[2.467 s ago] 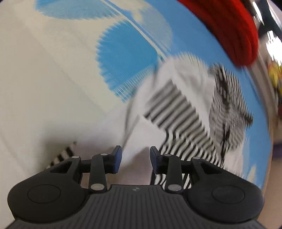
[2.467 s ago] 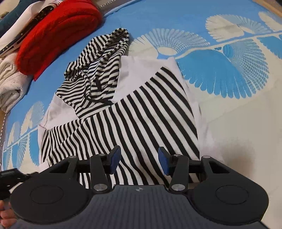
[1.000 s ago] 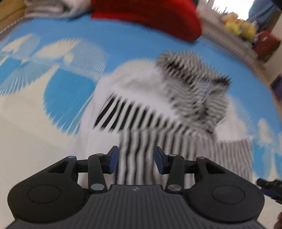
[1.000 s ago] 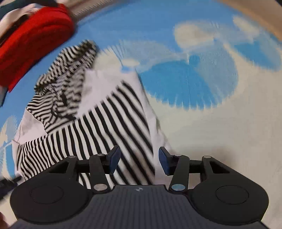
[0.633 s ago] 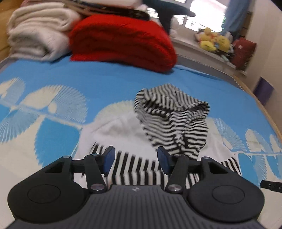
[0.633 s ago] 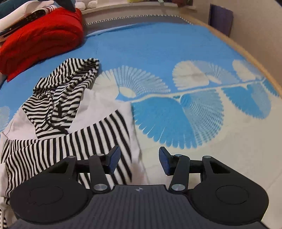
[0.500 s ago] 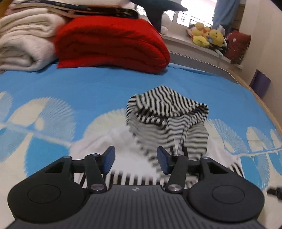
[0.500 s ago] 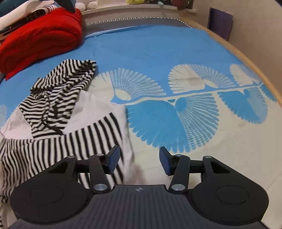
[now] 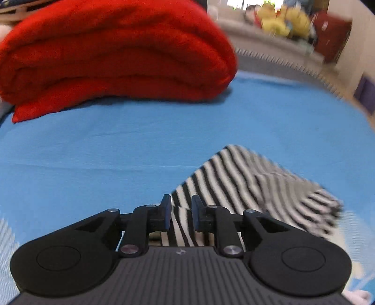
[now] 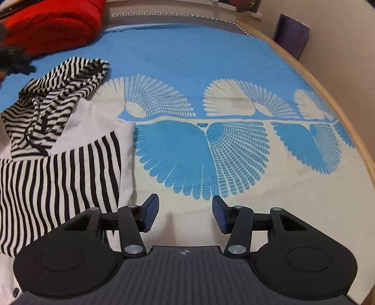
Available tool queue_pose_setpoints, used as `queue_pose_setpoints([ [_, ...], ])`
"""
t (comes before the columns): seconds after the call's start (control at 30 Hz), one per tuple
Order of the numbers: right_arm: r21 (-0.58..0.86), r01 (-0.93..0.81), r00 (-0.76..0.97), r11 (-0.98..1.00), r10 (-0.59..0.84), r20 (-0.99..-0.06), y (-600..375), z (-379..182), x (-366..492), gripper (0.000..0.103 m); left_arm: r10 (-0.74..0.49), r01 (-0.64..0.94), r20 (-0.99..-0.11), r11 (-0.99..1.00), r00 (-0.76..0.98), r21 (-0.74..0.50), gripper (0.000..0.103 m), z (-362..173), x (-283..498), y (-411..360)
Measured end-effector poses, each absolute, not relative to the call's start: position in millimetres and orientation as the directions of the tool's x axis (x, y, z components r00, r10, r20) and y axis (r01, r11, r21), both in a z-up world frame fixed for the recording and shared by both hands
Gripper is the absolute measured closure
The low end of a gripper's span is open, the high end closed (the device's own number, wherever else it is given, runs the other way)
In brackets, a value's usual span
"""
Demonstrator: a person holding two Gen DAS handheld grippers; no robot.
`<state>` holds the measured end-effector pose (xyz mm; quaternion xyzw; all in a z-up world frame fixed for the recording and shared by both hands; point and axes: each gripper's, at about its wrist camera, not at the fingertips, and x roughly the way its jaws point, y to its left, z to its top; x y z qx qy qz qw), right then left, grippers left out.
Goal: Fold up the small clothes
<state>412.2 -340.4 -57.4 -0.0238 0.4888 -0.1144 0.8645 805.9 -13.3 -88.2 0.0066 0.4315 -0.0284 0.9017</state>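
A small black-and-white striped hoodie (image 10: 58,164) lies on the blue patterned bedspread (image 10: 199,58), body folded, hood (image 10: 61,89) crumpled at its far end. In the left wrist view the hood (image 9: 246,178) lies right in front of my left gripper (image 9: 181,212), whose jaws stand narrowly apart with striped cloth between them; whether they grip it is unclear. My right gripper (image 10: 185,212) is open and empty, low over the bedspread just right of the hoodie's edge. The left gripper shows as a dark blur (image 10: 14,62) at the right wrist view's far left.
A folded red blanket (image 9: 112,54) lies beyond the hood; it also shows in the right wrist view (image 10: 51,23). The bed's wooden rim (image 10: 339,101) curves along the right. Yellow plush toys (image 9: 281,21) sit on a far ledge. A purple box (image 10: 293,35) stands past the rim.
My left gripper moved forward and down to the hood, and its jaws narrowed around the striped cloth. My right gripper shifted right, off the hoodie's body, still open.
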Motion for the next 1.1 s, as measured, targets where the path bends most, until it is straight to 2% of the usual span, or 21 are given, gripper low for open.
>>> queue_pose_setpoints([
  [0.03, -0.156, 0.169, 0.492, 0.973, -0.22, -0.842, -340, -59, 413, 0.051, -0.037, 0.059, -0.781, 0.998, 0.623, 0.0, 0.08, -94, 815, -16],
  [0.07, -0.158, 0.164, 0.49, 0.974, -0.22, -0.844, -339, -61, 413, 0.051, -0.034, 0.057, -0.787, 0.998, 0.616, 0.001, 0.067, -99, 825, -19],
  [0.1, -0.16, 0.159, 0.489, 0.974, -0.219, -0.845, -338, -61, 414, 0.051, -0.035, 0.052, -0.791, 0.999, 0.611, -0.004, 0.048, -103, 832, -22],
  [0.17, -0.161, 0.158, 0.491, 0.974, -0.219, -0.843, -338, -61, 414, 0.051, -0.025, 0.05, -0.802, 0.999, 0.597, 0.006, 0.036, -111, 845, -27],
  [0.2, -0.16, 0.156, 0.494, 0.975, -0.218, -0.842, -338, -60, 414, 0.051, -0.018, 0.062, -0.81, 0.998, 0.586, 0.022, 0.036, -115, 849, -32],
  [0.23, -0.161, 0.155, 0.496, 0.975, -0.217, -0.841, -339, -60, 414, 0.051, -0.011, 0.088, -0.819, 0.995, 0.574, 0.048, 0.037, -121, 853, -38],
  [0.27, -0.16, 0.152, 0.499, 0.975, -0.215, -0.839, -339, -59, 414, 0.051, -0.003, 0.117, -0.824, 0.99, 0.566, 0.077, 0.045, -126, 853, -43],
  [0.37, -0.161, 0.156, 0.503, 0.975, -0.218, -0.836, -341, -57, 414, 0.051, -0.07, 0.206, -0.819, 0.977, 0.57, 0.06, 0.102, -125, 850, -52],
  [0.43, -0.153, 0.163, 0.506, 0.975, -0.215, -0.835, -343, -54, 414, 0.051, -0.059, 0.221, -0.794, 0.971, 0.605, 0.096, 0.102, -113, 840, -56],
  [0.57, -0.125, 0.175, 0.53, 0.977, -0.201, -0.824, -345, -42, 413, 0.051, -0.128, 0.3, -0.699, 0.945, 0.703, 0.129, 0.103, -70, 784, -60],
  [0.73, -0.068, 0.208, 0.573, 0.976, -0.178, -0.8, -349, -22, 408, 0.051, -0.319, 0.498, -0.591, 0.851, 0.741, 0.165, 0.103, -19, 624, -47],
  [0.8, -0.052, 0.204, 0.587, 0.978, -0.165, -0.792, -348, -18, 406, 0.051, -0.394, 0.576, -0.608, 0.807, 0.689, 0.13, 0.103, -13, 558, -39],
  [0.97, 0.006, 0.206, 0.615, 0.979, -0.125, -0.779, -342, -8, 399, 0.051, -0.508, 0.756, -0.763, 0.653, 0.4, -0.039, 0.102, -15, 406, -7],
  [1.07, 0.055, 0.206, 0.633, 0.977, -0.091, -0.768, -337, -4, 396, 0.051, -0.464, 0.704, -0.815, 0.703, 0.347, -0.1, 0.098, 0, 380, 13],
  [1.1, 0.076, 0.205, 0.633, 0.976, -0.073, -0.77, -336, -4, 395, 0.051, -0.46, 0.649, -0.803, 0.751, 0.38, -0.123, 0.092, 6, 384, 20],
])
